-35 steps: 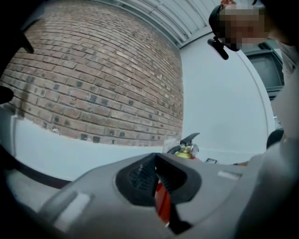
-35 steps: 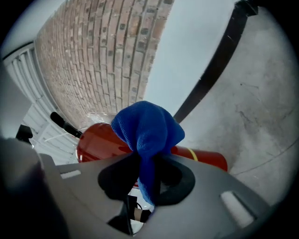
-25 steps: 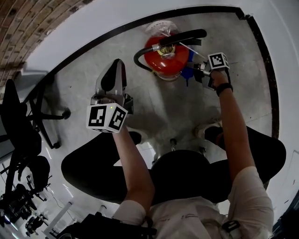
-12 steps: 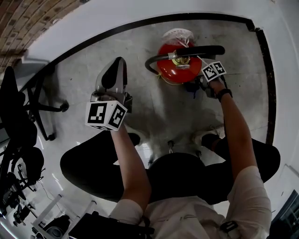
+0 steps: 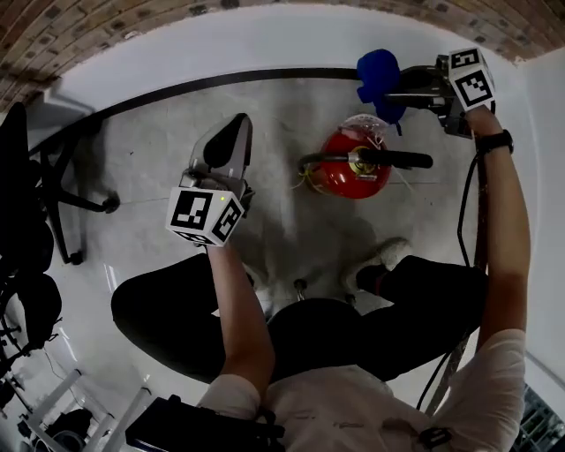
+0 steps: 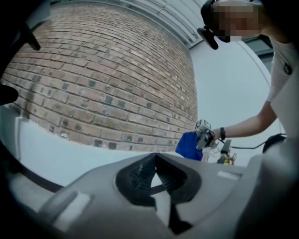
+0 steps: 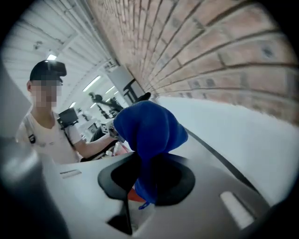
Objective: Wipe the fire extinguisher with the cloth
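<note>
The red fire extinguisher (image 5: 351, 169) stands on the grey floor between my two arms, its black handle (image 5: 395, 159) pointing right. My right gripper (image 5: 402, 86) is raised above and beyond it, near the white wall, shut on a bunched blue cloth (image 5: 378, 74). The cloth hangs clear of the extinguisher. In the right gripper view the cloth (image 7: 147, 133) fills the space between the jaws, with a bit of the red extinguisher (image 7: 134, 194) below. My left gripper (image 5: 231, 132) hovers left of the extinguisher, shut and holding nothing. In the left gripper view the cloth (image 6: 188, 145) shows beyond the closed jaws.
A black office chair (image 5: 40, 207) stands at the left. A brick wall (image 5: 106, 18) with a white base and a black skirting stripe (image 5: 221, 81) runs along the far side. A black cable (image 5: 466, 207) hangs by the right arm. The person's shoes (image 5: 381, 260) rest near the extinguisher.
The right gripper has lifted the blue cloth from beside the extinguisher's right side up and away toward the wall. The left gripper stayed about where it was, still shut.
</note>
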Motion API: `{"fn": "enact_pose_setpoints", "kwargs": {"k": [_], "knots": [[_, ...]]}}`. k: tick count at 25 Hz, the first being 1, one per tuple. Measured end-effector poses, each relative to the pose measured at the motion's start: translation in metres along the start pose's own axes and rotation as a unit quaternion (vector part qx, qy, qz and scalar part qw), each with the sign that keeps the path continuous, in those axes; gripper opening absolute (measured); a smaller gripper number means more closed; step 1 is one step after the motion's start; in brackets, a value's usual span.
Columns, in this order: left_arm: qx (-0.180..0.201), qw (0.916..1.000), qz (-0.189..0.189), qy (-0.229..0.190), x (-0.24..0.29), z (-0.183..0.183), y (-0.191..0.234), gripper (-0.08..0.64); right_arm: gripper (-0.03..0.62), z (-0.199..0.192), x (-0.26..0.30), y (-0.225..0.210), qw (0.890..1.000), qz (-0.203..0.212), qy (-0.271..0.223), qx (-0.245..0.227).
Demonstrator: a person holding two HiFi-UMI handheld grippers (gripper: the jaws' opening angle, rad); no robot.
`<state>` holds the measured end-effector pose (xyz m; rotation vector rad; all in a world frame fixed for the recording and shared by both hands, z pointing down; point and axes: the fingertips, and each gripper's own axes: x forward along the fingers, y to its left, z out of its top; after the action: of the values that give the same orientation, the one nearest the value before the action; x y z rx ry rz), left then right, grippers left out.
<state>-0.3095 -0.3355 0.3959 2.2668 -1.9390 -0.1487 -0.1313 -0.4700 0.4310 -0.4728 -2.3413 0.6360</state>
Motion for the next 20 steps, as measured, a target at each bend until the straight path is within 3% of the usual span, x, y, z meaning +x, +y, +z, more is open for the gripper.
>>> {"fn": "enact_pose_setpoints", "kwargs": {"k": [3, 6, 9, 12, 16, 18, 20], "knots": [[0.002, 1.0000, 0.001, -0.001, 0.002, 0.006, 0.010, 0.002, 0.083, 0.047, 0.023, 0.047, 0.990, 0.089, 0.082, -0.066], [-0.001, 0.9998, 0.021, -0.002, 0.003, 0.004, 0.024, 0.002, 0.083, 0.062, 0.057, 0.086, 0.959, 0.187, 0.186, -0.103], [-0.007, 0.9989, 0.046, -0.001, -0.002, -0.001, 0.032, 0.002, 0.083, 0.043, 0.091, 0.106, 0.905, 0.267, 0.312, -0.106], [-0.008, 0.9970, 0.076, -0.010, -0.012, 0.001, 0.043, 0.002, 0.081, 0.004, 0.120, 0.092, 0.840, 0.290, 0.449, -0.095], [-0.010, 0.9941, 0.108, -0.009, -0.027, -0.001, 0.051, 0.002, 0.081, -0.032, 0.151, 0.070, 0.770, 0.321, 0.539, -0.118], [-0.008, 0.9933, 0.115, 0.001, -0.031, -0.008, 0.052, 0.002, 0.080, -0.057, 0.162, 0.052, 0.742, 0.321, 0.572, -0.138], [-0.005, 0.9928, 0.119, 0.009, -0.031, -0.014, 0.055, 0.002, 0.080, -0.081, 0.175, 0.031, 0.730, 0.318, 0.585, -0.153]]}}
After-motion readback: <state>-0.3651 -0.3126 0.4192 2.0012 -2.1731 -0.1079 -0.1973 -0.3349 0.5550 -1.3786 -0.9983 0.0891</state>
